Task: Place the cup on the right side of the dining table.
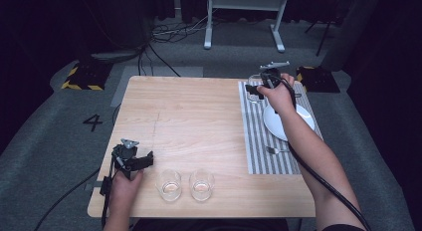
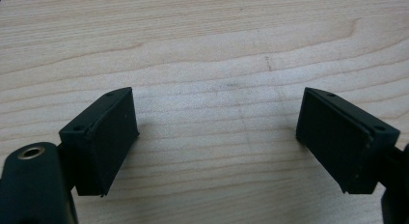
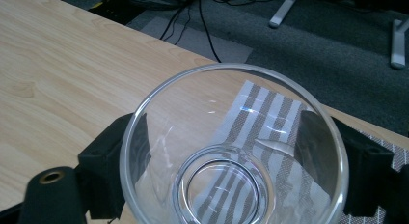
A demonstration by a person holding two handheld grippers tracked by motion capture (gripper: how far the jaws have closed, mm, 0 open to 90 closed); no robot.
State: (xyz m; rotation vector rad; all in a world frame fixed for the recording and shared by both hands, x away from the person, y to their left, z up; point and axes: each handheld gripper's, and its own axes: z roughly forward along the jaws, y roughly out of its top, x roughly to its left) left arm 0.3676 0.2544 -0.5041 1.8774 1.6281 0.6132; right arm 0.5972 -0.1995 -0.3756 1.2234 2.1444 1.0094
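Right gripper (image 1: 255, 91), arm outstretched, clamps a clear glass (image 3: 234, 147).

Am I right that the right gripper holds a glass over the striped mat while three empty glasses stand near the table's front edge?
Not quite: two glasses stand there, not three. The high view shows one glass and a second glass side by side by the front edge. The rest holds: the right gripper has its jaws around a glass at the far end of the striped mat.
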